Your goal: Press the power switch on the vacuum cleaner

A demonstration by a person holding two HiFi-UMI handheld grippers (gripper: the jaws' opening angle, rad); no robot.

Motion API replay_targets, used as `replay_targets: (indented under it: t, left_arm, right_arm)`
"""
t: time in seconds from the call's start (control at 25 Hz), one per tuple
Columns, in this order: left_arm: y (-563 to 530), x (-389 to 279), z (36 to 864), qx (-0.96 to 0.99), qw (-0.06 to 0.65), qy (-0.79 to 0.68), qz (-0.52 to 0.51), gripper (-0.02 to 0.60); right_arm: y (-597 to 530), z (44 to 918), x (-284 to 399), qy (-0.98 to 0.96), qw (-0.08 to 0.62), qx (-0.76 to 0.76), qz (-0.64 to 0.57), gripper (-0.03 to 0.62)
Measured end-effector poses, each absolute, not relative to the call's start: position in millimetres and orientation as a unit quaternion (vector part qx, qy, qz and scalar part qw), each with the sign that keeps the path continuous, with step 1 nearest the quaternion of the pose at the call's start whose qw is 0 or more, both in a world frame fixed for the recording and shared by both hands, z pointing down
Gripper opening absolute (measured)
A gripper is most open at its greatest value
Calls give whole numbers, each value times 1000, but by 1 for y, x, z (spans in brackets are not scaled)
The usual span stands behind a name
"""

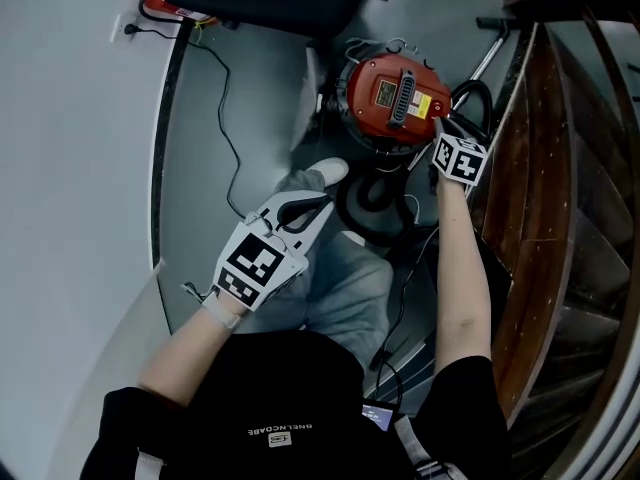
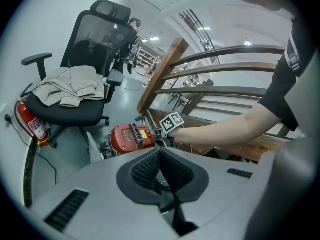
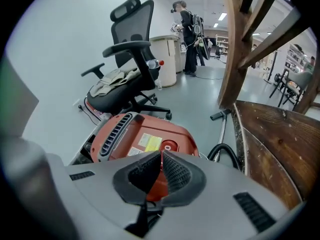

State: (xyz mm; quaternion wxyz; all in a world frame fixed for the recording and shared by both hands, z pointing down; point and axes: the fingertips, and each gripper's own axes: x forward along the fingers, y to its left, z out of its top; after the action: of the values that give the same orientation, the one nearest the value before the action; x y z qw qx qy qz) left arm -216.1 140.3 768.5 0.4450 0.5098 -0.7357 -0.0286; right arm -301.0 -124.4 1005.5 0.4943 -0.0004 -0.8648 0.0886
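The red vacuum cleaner (image 1: 398, 100) stands on the grey floor ahead of me, with a black handle along its lid. In the right gripper view its lid (image 3: 130, 134) fills the middle, and a round switch (image 3: 169, 147) sits just past my jaw tips. My right gripper (image 1: 440, 121) is shut and empty, its tips (image 3: 161, 156) at the lid's right side; whether they touch it I cannot tell. My left gripper (image 1: 328, 202) is shut on nothing and hangs back over the person's leg. From it I see the vacuum (image 2: 131, 136) and the right gripper's marker cube (image 2: 172, 121).
A black office chair (image 2: 80, 104) with clothes on it stands behind the vacuum, a fire extinguisher (image 2: 31, 124) beside it. A black hose (image 1: 375, 203) coils in front and a metal wand (image 1: 487, 53) lies to the right. The wooden stair railing (image 1: 540, 168) runs close on the right.
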Motion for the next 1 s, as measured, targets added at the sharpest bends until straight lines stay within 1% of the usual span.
replay_targets:
  t: [0.32, 0.48, 0.64, 1.0]
  left_arm:
    - [150, -214, 801, 501, 461, -731, -43, 14]
    - [150, -216, 804, 499, 461, -732, -47, 14]
    - [148, -218, 804, 500, 461, -732, -47, 14]
    - [146, -216, 809, 500, 468, -727, -49, 14]
  right_arm:
    - [-125, 1032, -320, -865, 496, -4, 78, 29]
    - [-124, 1036, -319, -867, 491, -23, 80, 29]
    - [-133, 1031, -323, -874, 481, -2, 69, 29]
    - [-135, 1038, -330, -867, 494, -4, 68, 29]
